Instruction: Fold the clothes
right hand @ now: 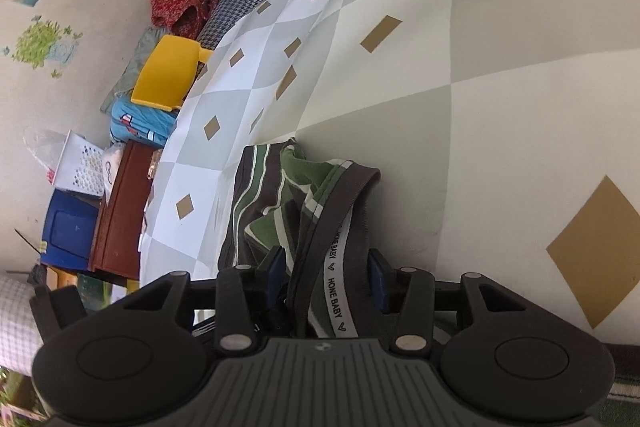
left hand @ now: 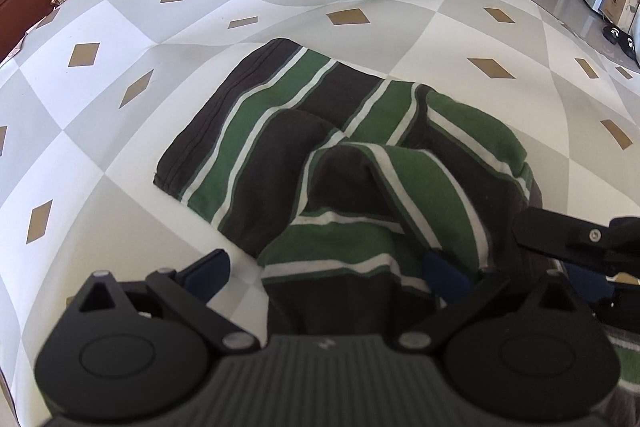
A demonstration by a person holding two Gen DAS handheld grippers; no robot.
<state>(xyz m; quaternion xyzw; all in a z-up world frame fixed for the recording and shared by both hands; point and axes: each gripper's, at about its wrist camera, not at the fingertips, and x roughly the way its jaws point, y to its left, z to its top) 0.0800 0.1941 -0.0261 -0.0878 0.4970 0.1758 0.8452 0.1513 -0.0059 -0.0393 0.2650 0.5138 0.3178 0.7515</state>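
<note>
Here, a striped shirt (left hand: 320,147) lies bunched on the tabletop (left hand: 120,87). The right gripper (right hand: 328,267) straddles its collar (right hand: 340,227) running toward 12 o'clock, jaws parted, unclenched. The left gripper (left hand: 324,267), jaws released, faces folds at 12 o'clock.

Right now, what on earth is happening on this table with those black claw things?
A person is folding a green, brown and white striped knit garment on a table with a grey-and-white diamond-patterned cloth, using a hand-held claw in each hand. The left claw stands open over a bunched fold. The right claw straddles the garment's brown neckband, not visibly pinching it. The garment is still rumpled, not yet neatly folded.
</note>
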